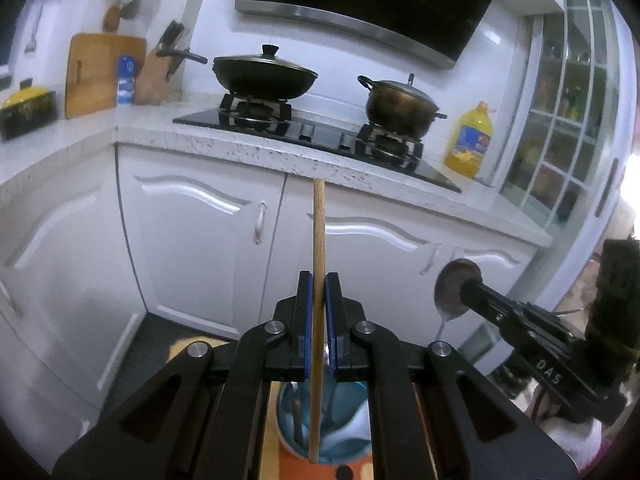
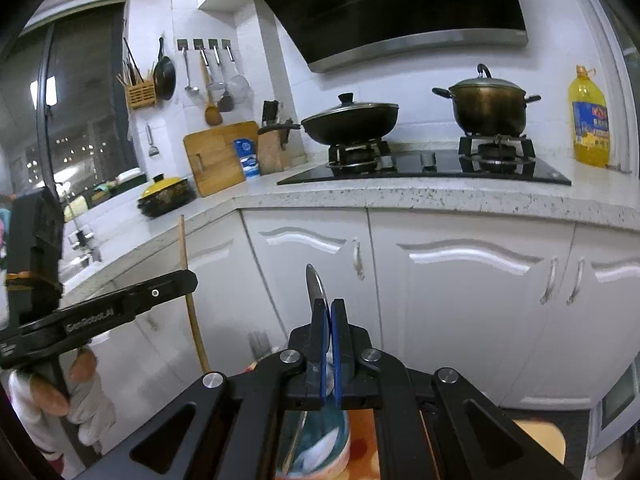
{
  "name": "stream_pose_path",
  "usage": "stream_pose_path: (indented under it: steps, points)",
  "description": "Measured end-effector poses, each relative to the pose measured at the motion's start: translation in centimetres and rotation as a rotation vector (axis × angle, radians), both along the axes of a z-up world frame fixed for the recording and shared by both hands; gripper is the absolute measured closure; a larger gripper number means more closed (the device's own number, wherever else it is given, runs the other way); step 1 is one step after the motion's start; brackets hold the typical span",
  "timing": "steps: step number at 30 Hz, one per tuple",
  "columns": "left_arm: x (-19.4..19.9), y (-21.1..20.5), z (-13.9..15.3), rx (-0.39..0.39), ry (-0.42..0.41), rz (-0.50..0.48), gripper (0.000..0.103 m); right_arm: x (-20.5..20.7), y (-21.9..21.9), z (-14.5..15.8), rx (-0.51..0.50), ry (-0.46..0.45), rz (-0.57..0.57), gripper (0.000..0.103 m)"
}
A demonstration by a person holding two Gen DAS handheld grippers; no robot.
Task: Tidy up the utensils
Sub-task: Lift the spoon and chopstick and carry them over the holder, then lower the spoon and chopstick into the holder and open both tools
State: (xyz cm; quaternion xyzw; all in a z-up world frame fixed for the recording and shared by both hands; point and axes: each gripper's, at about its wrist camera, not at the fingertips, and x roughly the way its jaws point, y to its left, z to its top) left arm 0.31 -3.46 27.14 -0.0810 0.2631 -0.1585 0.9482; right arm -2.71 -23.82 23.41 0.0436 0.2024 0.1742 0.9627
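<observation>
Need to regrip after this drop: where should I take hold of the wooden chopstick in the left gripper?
Grip the wooden chopstick on its bare upper shaft, coming from the side with jaws across it. It stands upright, its lower end reaches down into the teal utensil cup, and the left gripper already clamps mid-shaft.

Black claws (image 1: 318, 280) — blue pads (image 2: 337, 344), silver pivot screws, white glove (image 2: 92, 404).
</observation>
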Motion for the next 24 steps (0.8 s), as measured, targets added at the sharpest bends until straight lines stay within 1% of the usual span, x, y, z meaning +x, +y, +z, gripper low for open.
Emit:
stream_pose_path:
  steps: [4,8,11,16,20,24]
  points:
    - [1.3,-0.9,-1.0,0.045,-0.024,0.035,0.099,2.5,1.3,-1.3,-0.053,-0.031,-0.028,0.101]
    - [2.5,-1.4,-2.4,0.049,-0.009,0.036,0.099,4.3,1.9,-3.2,-0.062,-0.020,-0.026,0.101]
    - [3.1,-1.8,-4.0,0.058,0.023,0.030,0.099,5.5,2.1,-4.8,-0.067,0.017,-0.015,0.101]
    - [3.1,-1.8,-6.6,0.054,0.084,0.019,0.099,6.0,2.0,-7.0,-0.064,0.088,0.022,0.101]
    - [2.4,-2.1,-6.7,0.080,0.063,0.020,0.099,6.1,2.0,-8.3,-0.071,0.140,0.046,0.101]
    - [1.9,-1.8,-6.5,0.076,0.069,0.024,0.099,5.9,1.8,-9.0,-0.064,0.187,0.073,0.100]
